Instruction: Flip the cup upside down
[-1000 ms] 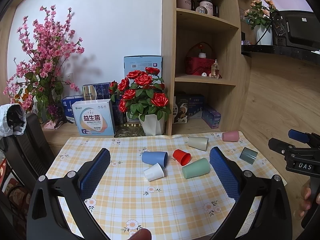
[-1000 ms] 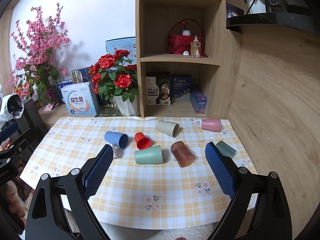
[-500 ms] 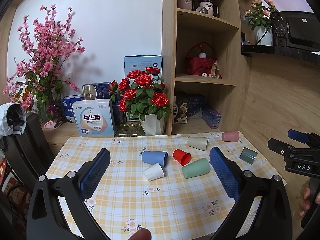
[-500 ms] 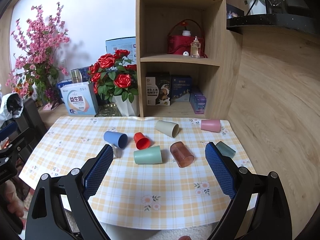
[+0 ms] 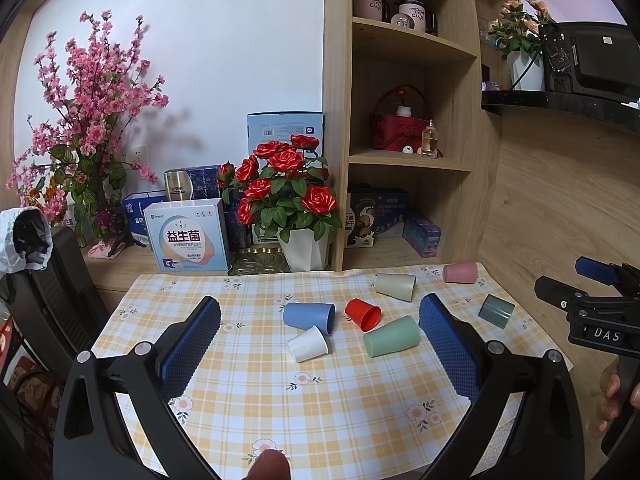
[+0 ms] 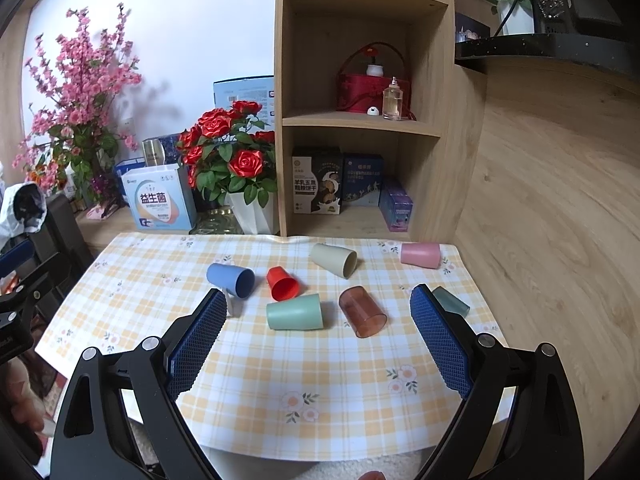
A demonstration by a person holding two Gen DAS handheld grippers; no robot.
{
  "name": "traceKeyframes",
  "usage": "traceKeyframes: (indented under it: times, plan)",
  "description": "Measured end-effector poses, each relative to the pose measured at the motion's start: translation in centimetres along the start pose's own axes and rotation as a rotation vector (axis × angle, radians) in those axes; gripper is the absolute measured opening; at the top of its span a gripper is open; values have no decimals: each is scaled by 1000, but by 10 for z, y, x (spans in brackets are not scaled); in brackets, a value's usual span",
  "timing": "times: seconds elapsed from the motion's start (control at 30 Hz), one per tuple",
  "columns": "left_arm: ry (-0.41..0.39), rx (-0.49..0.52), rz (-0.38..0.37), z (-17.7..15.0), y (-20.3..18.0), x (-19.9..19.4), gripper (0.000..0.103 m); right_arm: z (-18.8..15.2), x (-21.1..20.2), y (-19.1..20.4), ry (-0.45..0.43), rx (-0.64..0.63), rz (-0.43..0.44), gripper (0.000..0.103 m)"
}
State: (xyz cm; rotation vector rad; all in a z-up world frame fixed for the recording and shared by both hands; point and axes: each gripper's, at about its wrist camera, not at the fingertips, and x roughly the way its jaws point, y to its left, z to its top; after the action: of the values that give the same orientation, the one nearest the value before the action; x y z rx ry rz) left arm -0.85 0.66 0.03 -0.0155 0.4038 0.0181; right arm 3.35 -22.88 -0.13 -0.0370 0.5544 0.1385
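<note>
Several cups lie on their sides on the checked tablecloth [image 5: 320, 400]: blue [image 5: 309, 316], white [image 5: 307, 344], red [image 5: 363, 314], green [image 5: 392, 337], beige [image 5: 395, 286], pink [image 5: 460, 272] and grey-teal [image 5: 496, 311]. The right wrist view shows them too: blue [image 6: 231, 280], red [image 6: 283, 283], green [image 6: 295, 312], a brown see-through cup [image 6: 362, 311], beige [image 6: 334, 260], pink [image 6: 421, 255]. My left gripper [image 5: 320, 336] is open and empty, held back from the cups. My right gripper [image 6: 316, 320] is open and empty, also short of them.
A white pot of red roses [image 5: 302, 250], a printed box [image 5: 188, 236] and a wooden shelf unit [image 5: 400, 120] stand behind the table. A pink blossom plant [image 5: 88, 120] is at the left. A wood wall [image 6: 560, 220] is to the right.
</note>
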Motion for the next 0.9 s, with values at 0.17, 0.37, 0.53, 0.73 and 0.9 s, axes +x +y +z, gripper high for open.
traceKeyframes:
  times: [0.17, 0.37, 0.53, 0.73, 0.9]
  plan:
    - [-1, 1, 0, 0, 0, 0, 97, -2, 0, 0, -2, 0, 0, 90]
    - [-1, 0, 0, 0, 0, 0, 97, -1, 0, 0, -2, 0, -1, 90]
    - [0, 0, 0, -1, 1, 0, 97, -2, 0, 1, -2, 0, 0, 90]
    - [1, -1, -1, -1, 2, 0, 97, -2, 0, 0, -3, 5, -1, 90]
    - [10, -11, -3, -4, 7, 0, 97, -2, 1, 1, 2, 7, 7, 90]
